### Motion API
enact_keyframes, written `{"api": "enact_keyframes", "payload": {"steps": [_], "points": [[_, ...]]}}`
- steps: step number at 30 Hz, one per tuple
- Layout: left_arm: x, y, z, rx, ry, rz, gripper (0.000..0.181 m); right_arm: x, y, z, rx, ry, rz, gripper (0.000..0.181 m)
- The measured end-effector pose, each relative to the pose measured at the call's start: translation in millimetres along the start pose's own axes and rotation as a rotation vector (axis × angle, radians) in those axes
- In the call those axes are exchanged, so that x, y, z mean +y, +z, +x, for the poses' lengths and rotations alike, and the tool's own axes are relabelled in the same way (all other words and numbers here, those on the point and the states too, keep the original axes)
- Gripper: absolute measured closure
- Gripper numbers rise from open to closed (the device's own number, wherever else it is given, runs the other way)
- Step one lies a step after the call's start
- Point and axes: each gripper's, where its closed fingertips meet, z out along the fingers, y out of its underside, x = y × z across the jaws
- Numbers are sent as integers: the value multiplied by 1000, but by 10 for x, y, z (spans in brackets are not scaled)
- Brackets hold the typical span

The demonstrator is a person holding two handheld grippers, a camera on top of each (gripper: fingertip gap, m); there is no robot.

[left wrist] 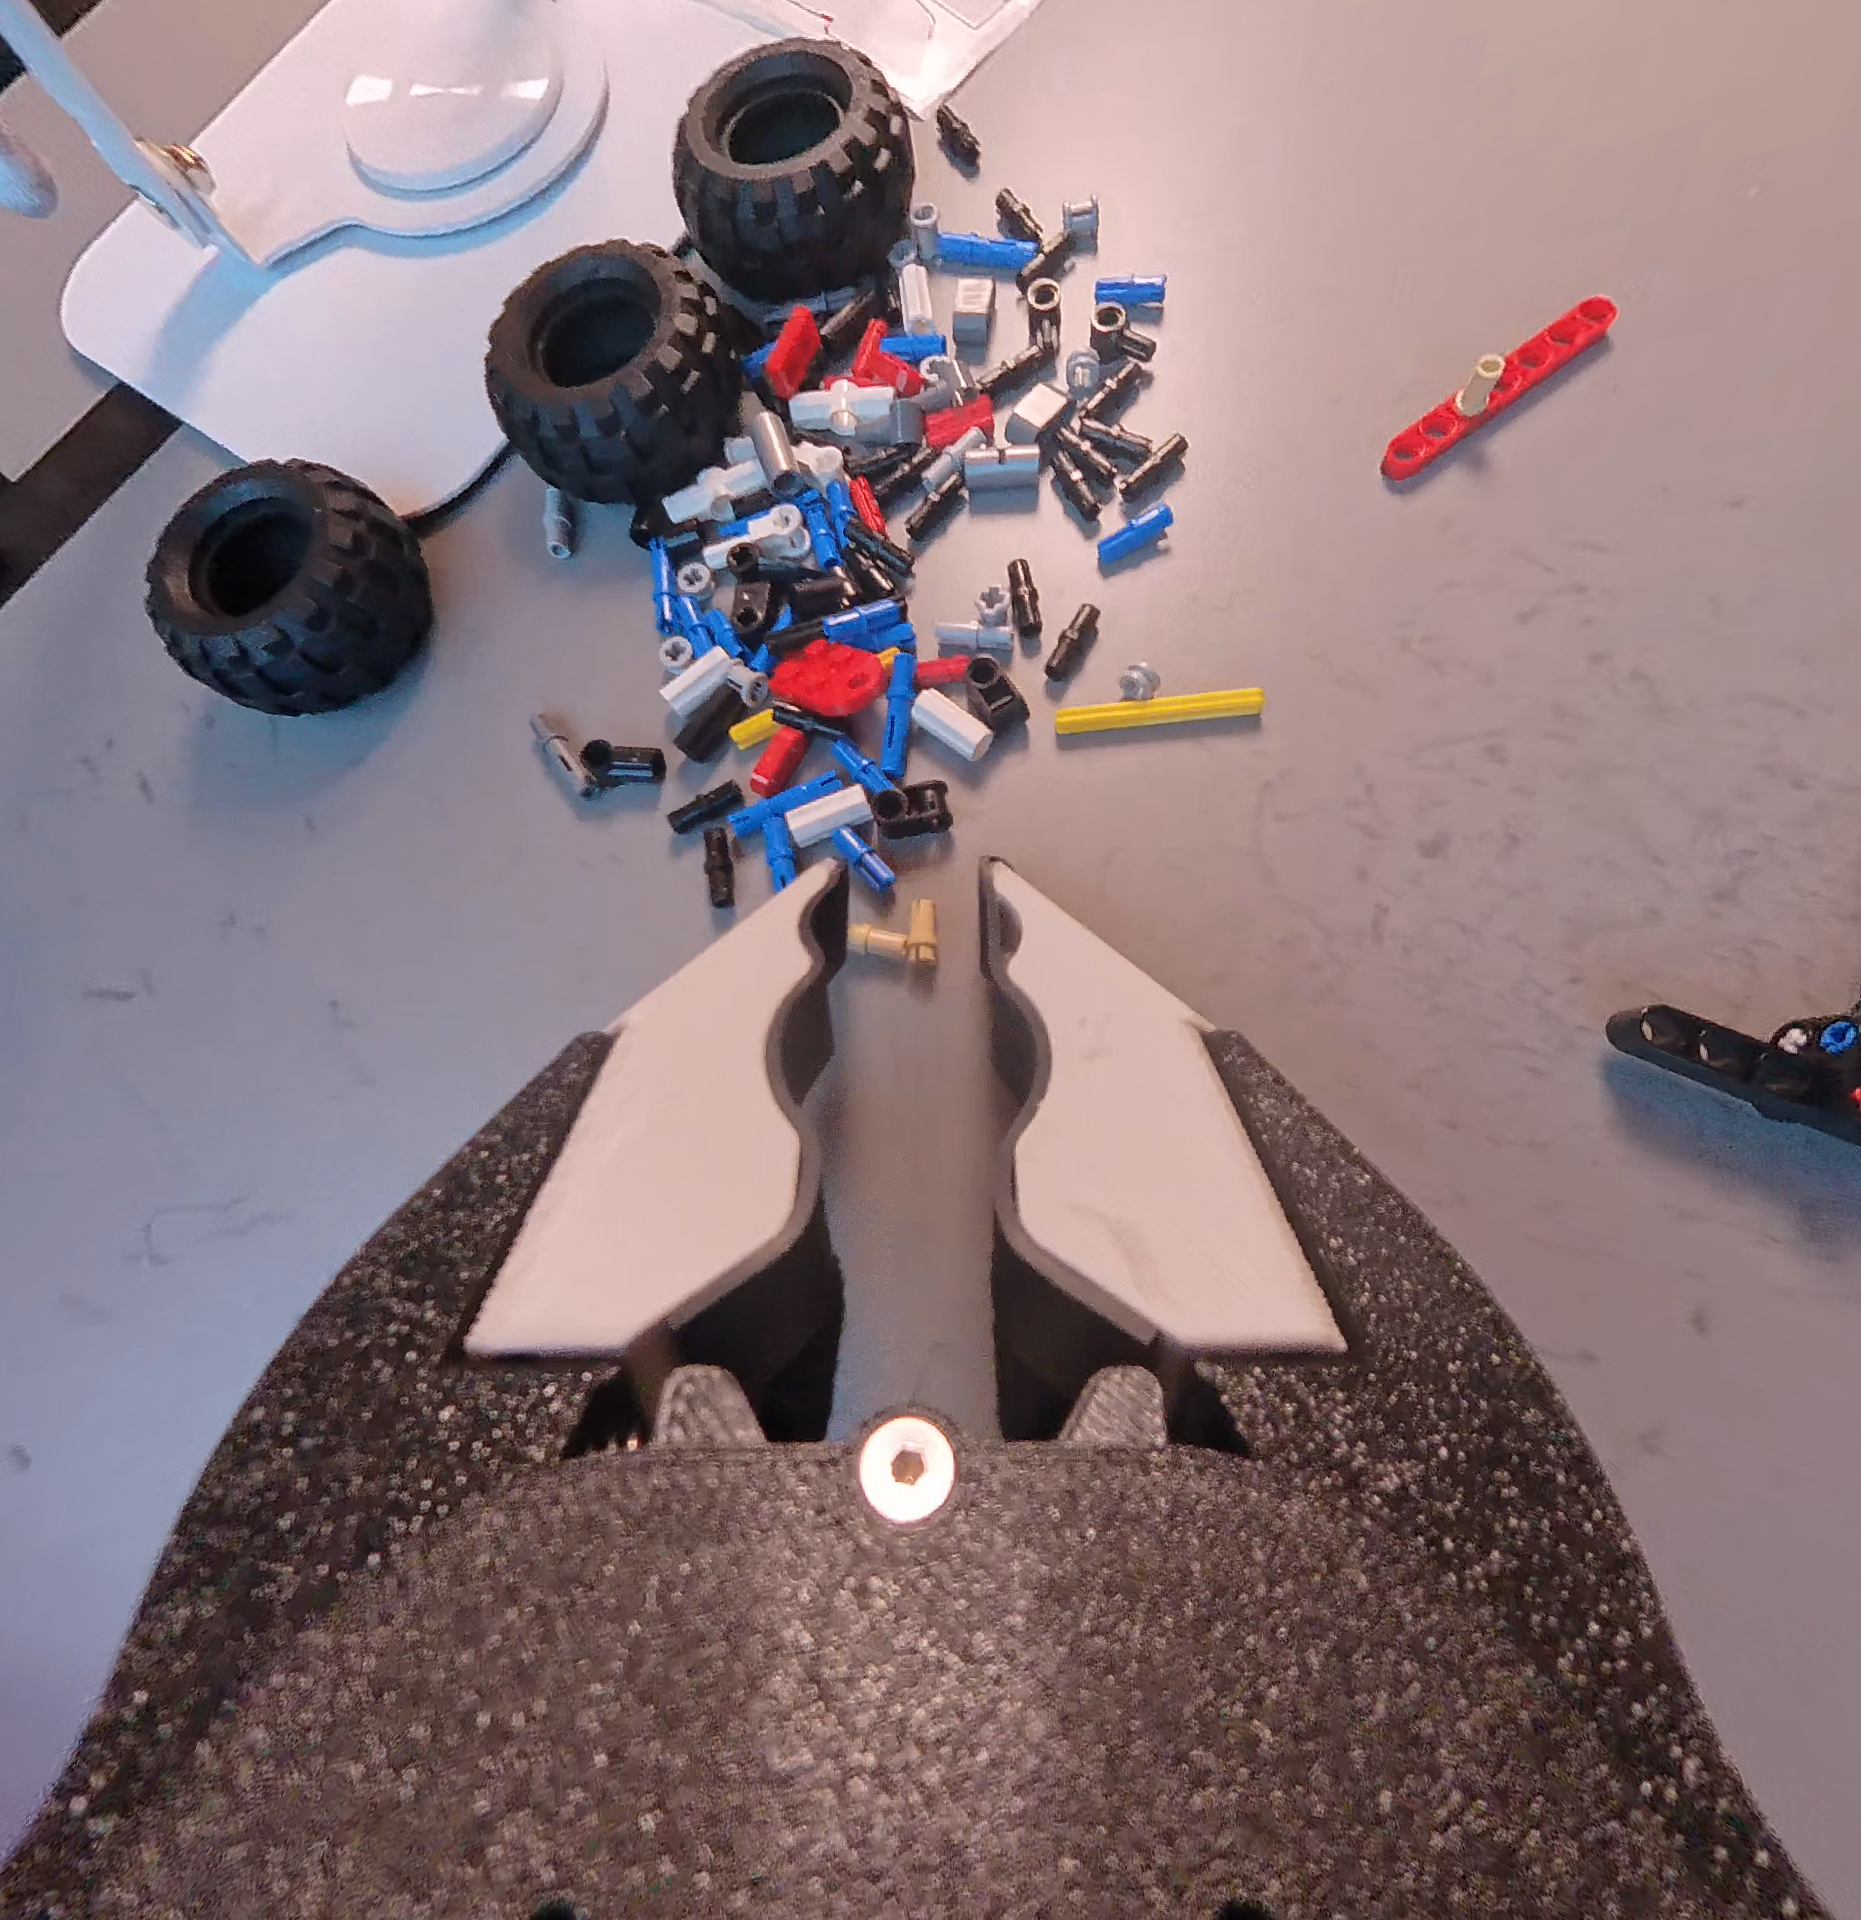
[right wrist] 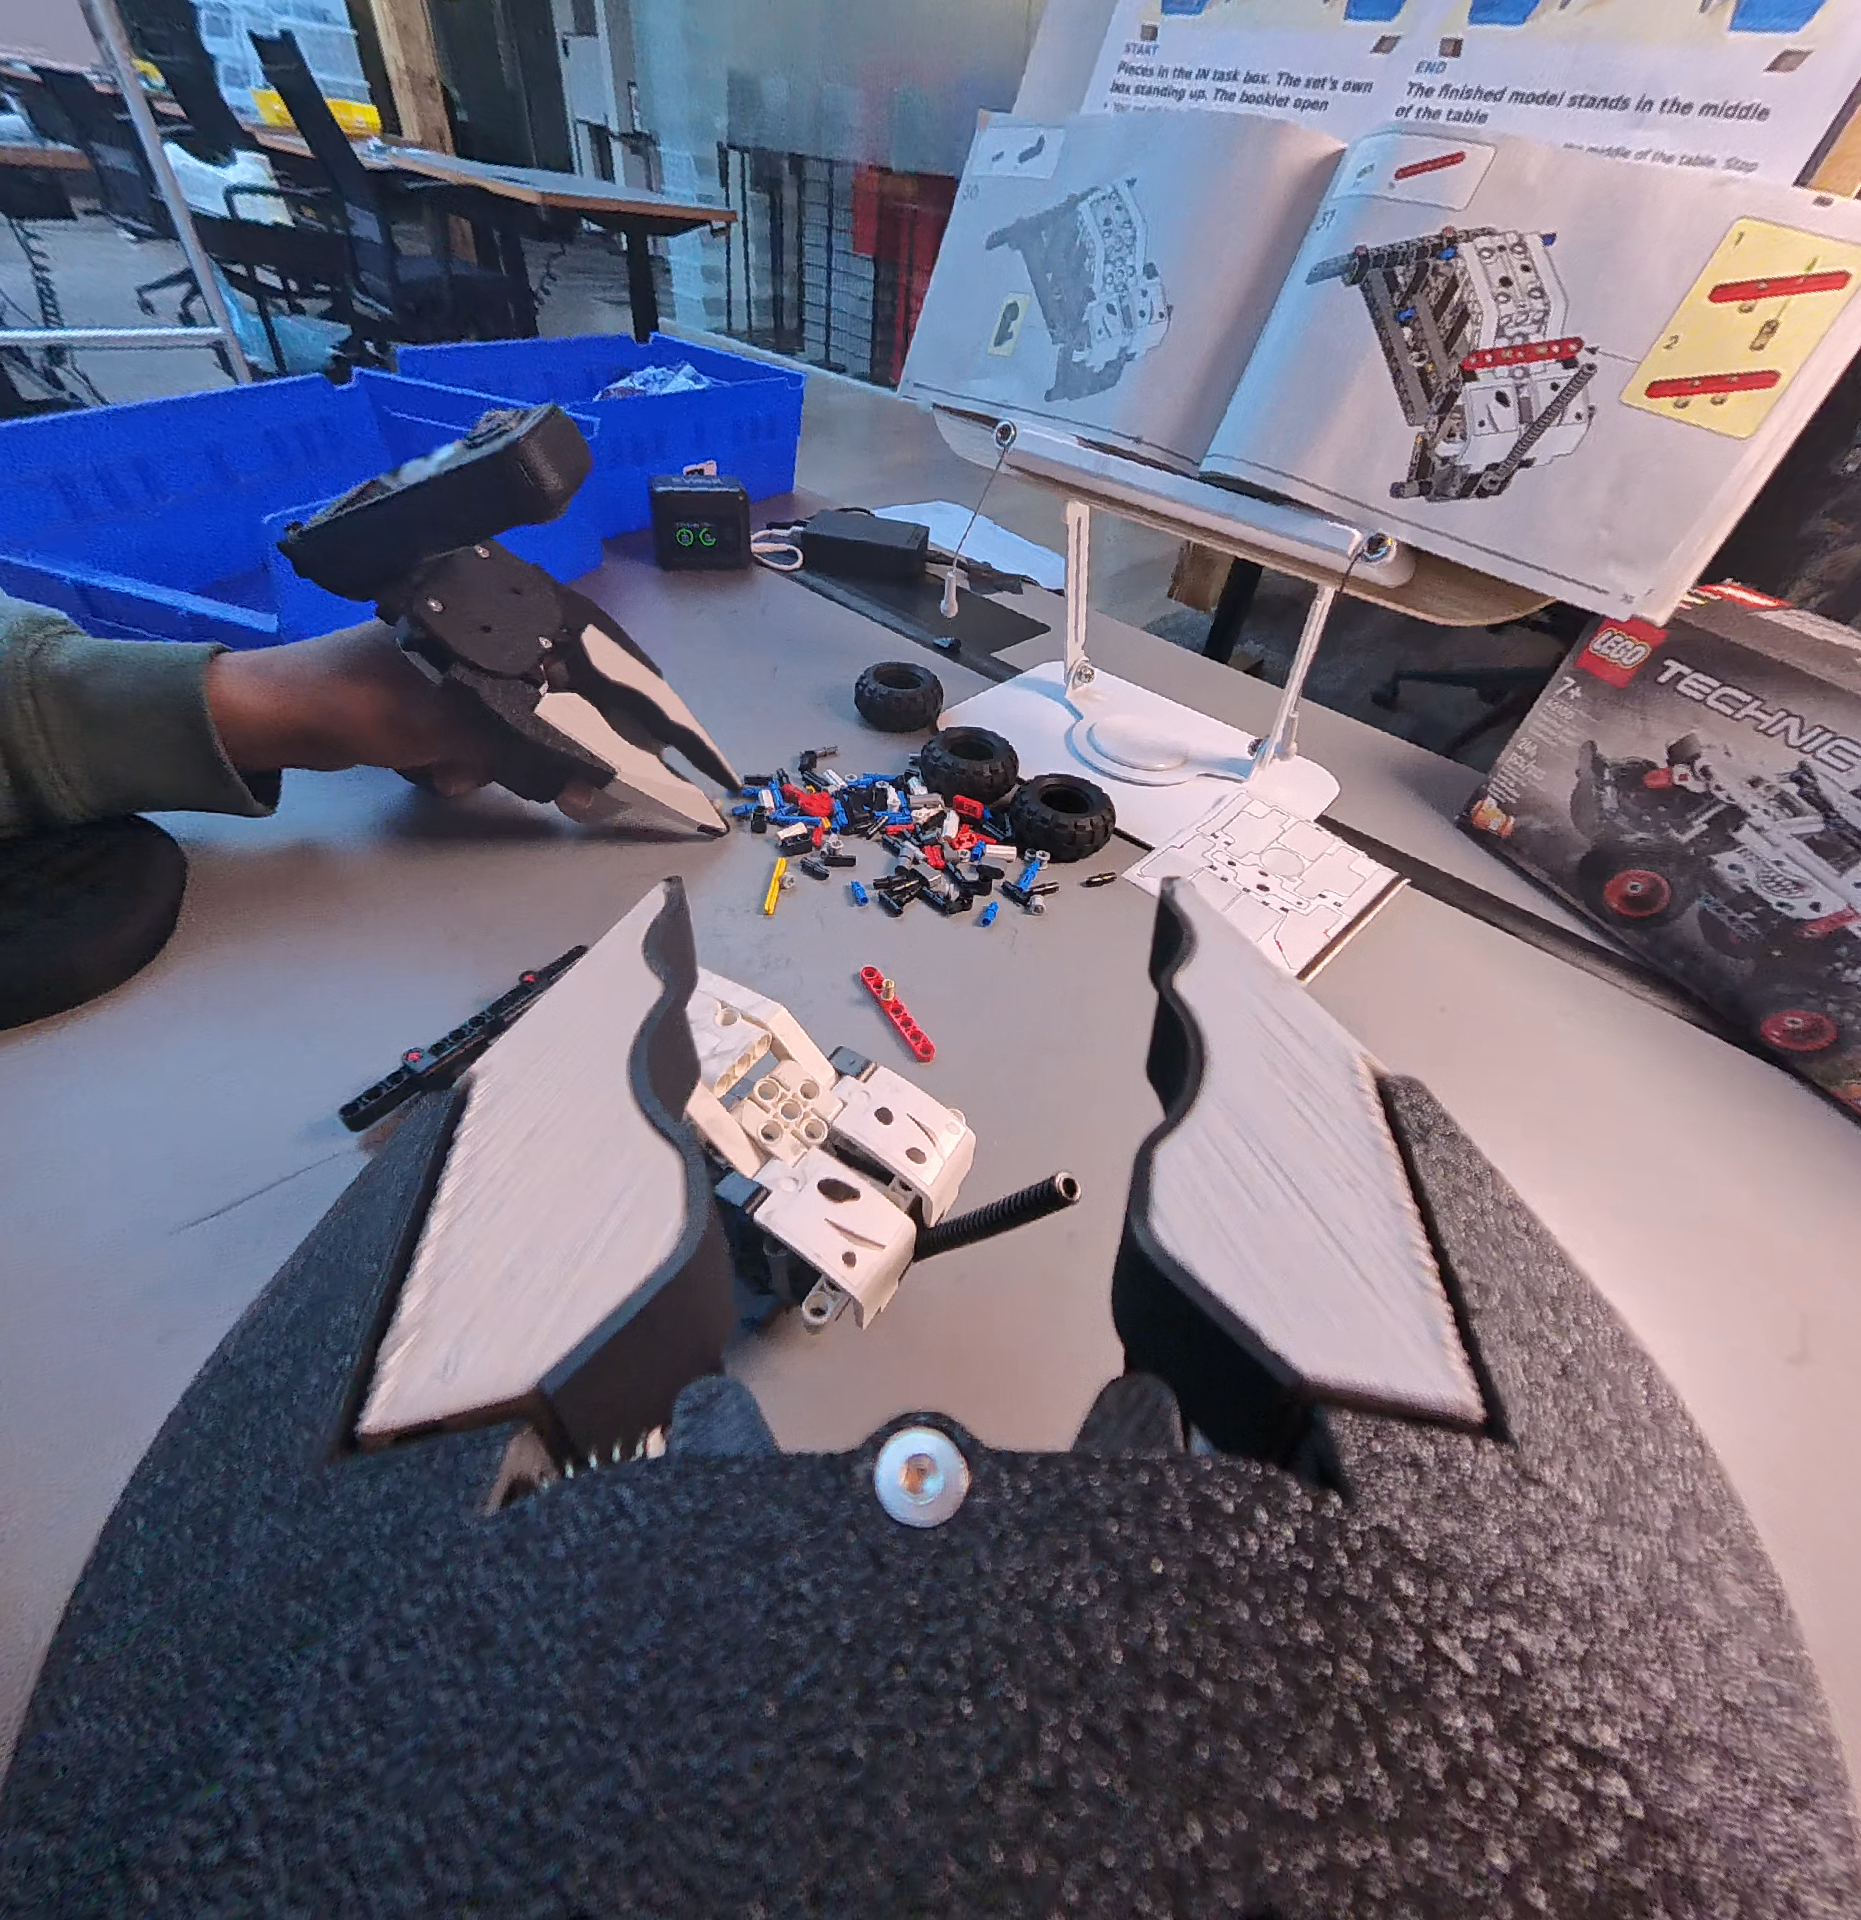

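Tan pin (left wrist: pixel 898 938) between spread left fingers (left wrist: pixel 910 894) — right fingers (right wrist: pixel 921 914) wide, white model (right wrist: pixel 832 1143) below.

Left gripper (left wrist: pixel 910 914) (jaws parted) around tan pin (left wrist: pixel 898 938), beside parts pile (left wrist: pixel 864 540)

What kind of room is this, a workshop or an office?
Probably a shared lab or workshop, not a plain office. Blue storage bins sit on the grey worktable, a building-instruction booklet stands propped on a stand, and more desks and office chairs fill the background.
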Motion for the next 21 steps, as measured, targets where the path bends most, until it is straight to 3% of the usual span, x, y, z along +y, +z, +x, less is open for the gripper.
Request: {"api": "enact_keyframes", "payload": {"steps": [6, 10, 14, 18, 21], "points": [[-258, -432, 100, -41, -7, 141, 148, -144, 89, -70, -112, -51, 35, 94], [-405, -743, 659, 58, 55, 255, 144, -64, 31, -101, -196, -100, -6, 93], [-473, -845, 1146, 195, 159, 392, 131, 94, -105, -172, -269, -122, -28, 91], [-598, -766, 1051, 198, 112, 421, 103, 224, -138, -200, -232, -105, -4, 99], [-789, -814, 766, 112, 22, 522, 91, 226, -99, -175, -166, -72, 34, 104]]}}
